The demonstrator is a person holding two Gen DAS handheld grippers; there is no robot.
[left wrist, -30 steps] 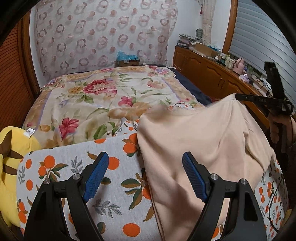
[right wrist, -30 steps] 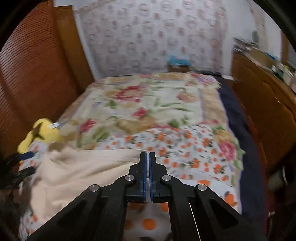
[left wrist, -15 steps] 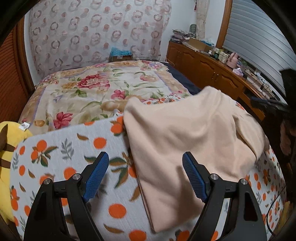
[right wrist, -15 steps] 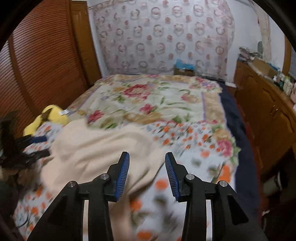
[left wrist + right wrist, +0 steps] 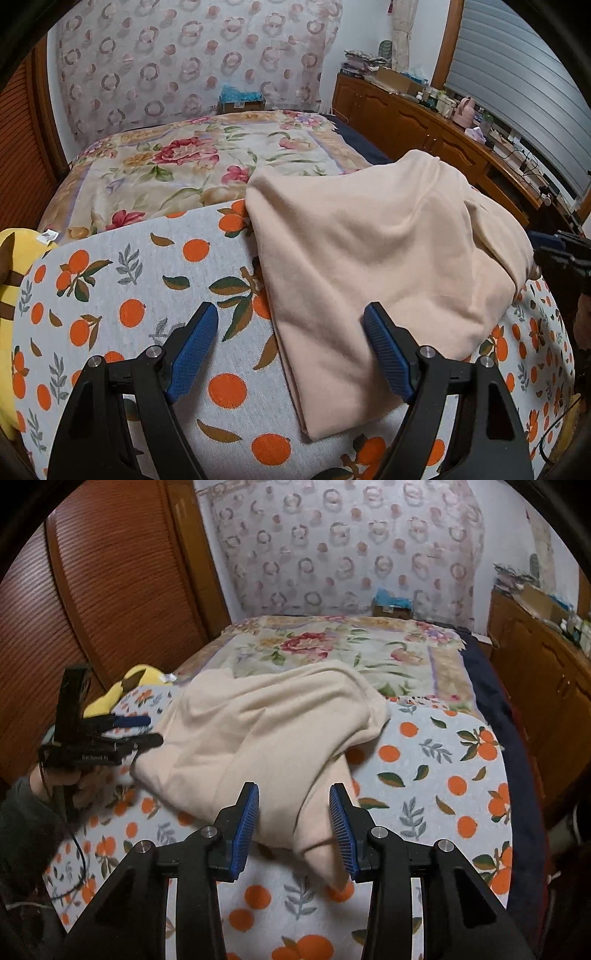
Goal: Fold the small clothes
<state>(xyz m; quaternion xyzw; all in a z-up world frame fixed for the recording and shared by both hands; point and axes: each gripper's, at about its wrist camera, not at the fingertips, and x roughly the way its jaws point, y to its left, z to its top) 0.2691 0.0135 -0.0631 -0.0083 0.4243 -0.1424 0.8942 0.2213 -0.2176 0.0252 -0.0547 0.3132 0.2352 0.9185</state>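
Fingers (image 5: 247, 825) apart above peach garment (image 5: 266, 731)

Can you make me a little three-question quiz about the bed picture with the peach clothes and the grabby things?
1. True or false: the right tool is squeezing the peach garment.
2. What fruit is printed on the white blanket? A apples, B oranges, C cherries.
3. What colour is the plush toy by the wooden doors?

Key: 1 false, both tools stand open, the left tool too. 2 B. 3 yellow.
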